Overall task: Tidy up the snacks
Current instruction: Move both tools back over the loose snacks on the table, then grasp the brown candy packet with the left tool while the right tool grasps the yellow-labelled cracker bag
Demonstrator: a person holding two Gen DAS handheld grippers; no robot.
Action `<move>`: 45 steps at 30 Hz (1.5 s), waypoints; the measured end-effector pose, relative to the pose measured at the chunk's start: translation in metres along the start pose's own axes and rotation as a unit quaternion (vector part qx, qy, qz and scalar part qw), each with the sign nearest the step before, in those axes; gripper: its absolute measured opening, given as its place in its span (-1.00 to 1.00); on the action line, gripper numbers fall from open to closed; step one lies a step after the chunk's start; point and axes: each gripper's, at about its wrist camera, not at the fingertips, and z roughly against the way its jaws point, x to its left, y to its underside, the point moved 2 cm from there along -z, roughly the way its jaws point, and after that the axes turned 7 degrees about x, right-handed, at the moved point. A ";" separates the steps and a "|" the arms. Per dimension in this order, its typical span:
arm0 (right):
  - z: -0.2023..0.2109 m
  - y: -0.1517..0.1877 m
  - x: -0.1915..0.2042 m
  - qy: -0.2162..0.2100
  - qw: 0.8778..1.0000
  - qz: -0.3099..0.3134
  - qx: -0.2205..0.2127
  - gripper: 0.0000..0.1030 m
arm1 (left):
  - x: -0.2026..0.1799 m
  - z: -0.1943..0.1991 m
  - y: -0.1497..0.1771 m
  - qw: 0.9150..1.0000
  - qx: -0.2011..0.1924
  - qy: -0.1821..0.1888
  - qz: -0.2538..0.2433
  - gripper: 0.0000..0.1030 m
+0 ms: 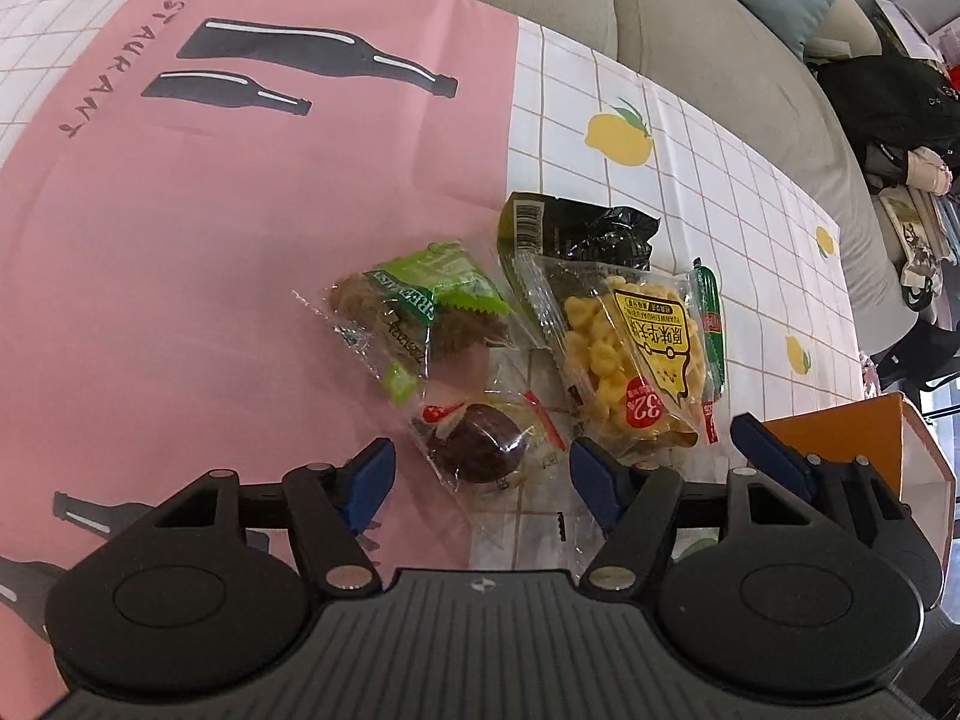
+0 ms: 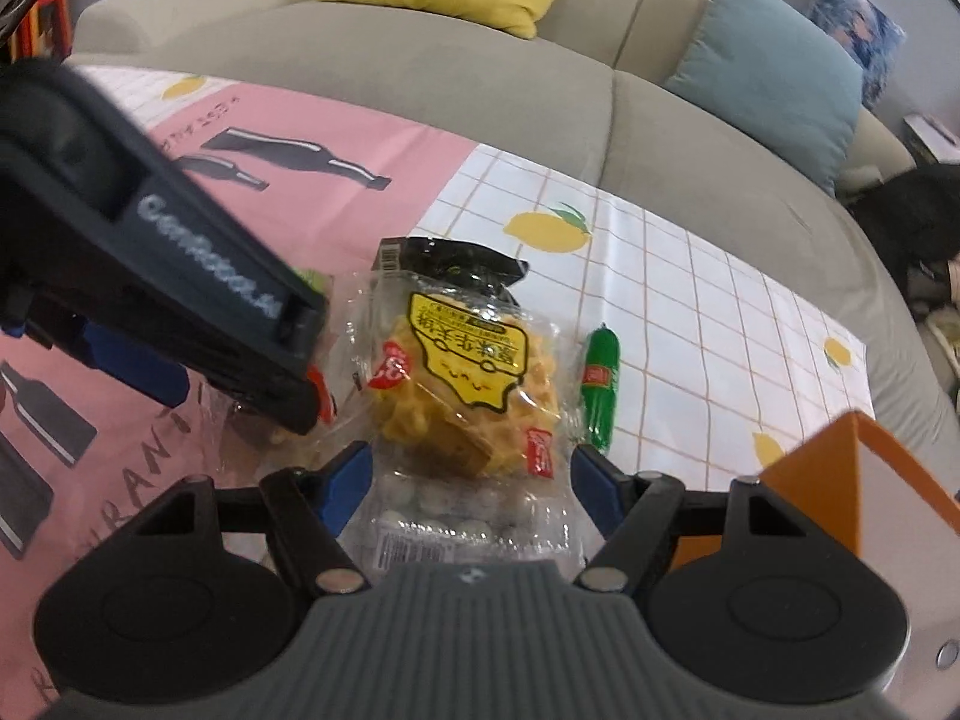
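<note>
A heap of wrapped snacks lies on the pink and white tablecloth (image 1: 240, 240). My left gripper (image 1: 483, 480) points down at a dark round cake in a clear wrapper (image 1: 480, 450), which lies between its open blue pads without being touched. Beyond it lie a brown cake in a green wrapper (image 1: 420, 312), a black packet (image 1: 576, 234) and a clear bag of yellow puffs (image 1: 630, 354). My right gripper (image 2: 474, 480) stands open astride that bag of yellow puffs (image 2: 462, 372), its pads just beside the wrapper. A green sausage stick (image 2: 600, 390) lies to the right.
An orange box (image 2: 840, 468) stands at the table's right corner, close to the right gripper. The left gripper's black body (image 2: 150, 276) fills the left of the right wrist view. A grey sofa (image 2: 420, 90) with yellow and blue cushions runs along the far table edge.
</note>
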 end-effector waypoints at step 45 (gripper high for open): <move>0.067 0.062 0.083 -0.017 0.982 0.178 -0.055 -0.59 | 0.036 0.037 0.078 0.997 0.001 -0.068 -0.024 0.02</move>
